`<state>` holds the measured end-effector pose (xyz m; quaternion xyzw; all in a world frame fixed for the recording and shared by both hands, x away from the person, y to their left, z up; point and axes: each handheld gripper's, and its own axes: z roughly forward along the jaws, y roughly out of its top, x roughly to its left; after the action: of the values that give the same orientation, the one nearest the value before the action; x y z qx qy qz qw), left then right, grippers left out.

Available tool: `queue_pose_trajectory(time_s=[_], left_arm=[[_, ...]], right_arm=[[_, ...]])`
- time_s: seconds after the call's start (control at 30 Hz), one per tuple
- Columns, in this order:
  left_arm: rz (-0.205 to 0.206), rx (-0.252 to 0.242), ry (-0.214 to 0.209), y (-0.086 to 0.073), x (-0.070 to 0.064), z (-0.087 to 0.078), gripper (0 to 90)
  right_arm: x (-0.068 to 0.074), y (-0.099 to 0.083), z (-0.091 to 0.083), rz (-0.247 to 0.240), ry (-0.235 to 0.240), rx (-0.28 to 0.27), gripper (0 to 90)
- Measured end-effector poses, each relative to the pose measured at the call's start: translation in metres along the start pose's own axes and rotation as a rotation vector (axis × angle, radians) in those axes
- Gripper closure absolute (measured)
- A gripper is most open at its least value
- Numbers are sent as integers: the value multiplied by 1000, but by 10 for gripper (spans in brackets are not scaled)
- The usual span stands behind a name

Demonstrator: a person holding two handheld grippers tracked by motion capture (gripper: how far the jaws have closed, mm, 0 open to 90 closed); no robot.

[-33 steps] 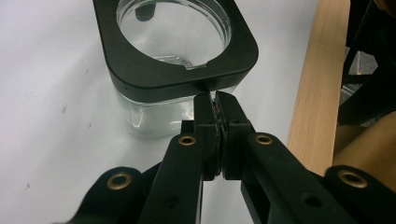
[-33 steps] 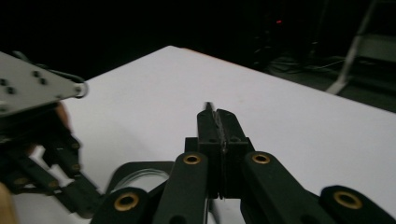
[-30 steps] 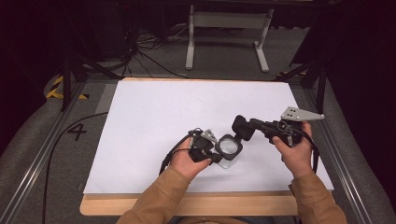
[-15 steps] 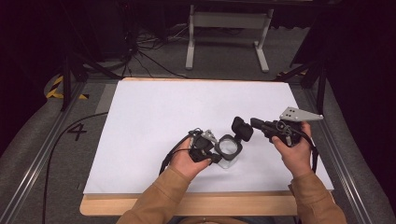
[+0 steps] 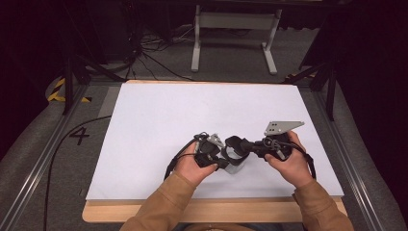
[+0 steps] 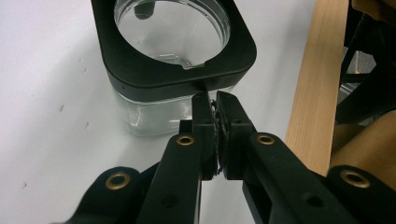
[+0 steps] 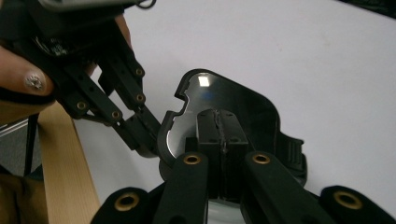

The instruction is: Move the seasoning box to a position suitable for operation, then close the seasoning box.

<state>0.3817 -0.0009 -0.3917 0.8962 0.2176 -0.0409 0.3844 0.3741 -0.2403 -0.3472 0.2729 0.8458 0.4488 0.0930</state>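
The clear jar [image 5: 234, 163] with its black square collar stands near the front edge of the white bench [image 5: 159, 120], between the two hands. The left gripper [image 6: 214, 99] has its fingers [image 6: 201, 112] pressed narrow at the collar's near edge, apparently pinching it to steady the jar. The right gripper [image 7: 219, 119] has its fingers closed on the black lid [image 7: 224, 107]. Half a second ago the lid sat a little further right of the jar; now it has moved in over the right side of the collar, tilted above the opening. That suggests the lid is being brought on to close the jar. It still needs levelling and lining up with the square collar.
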Motion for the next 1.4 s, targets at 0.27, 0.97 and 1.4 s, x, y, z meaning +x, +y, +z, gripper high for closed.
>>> queue_pose_trajectory(time_s=[0.27,0.97,1.4], left_arm=[[0,-1,1,0,0,-2,860],[0,-45,66,1,15,-50,779],[-53,-51,105,-9,27,-71,766]], right_arm=[[0,-6,15,1,13,88,900],[-24,-16,-31,121,-29,105,884],[-39,-31,-10,139,-67,192,900]])
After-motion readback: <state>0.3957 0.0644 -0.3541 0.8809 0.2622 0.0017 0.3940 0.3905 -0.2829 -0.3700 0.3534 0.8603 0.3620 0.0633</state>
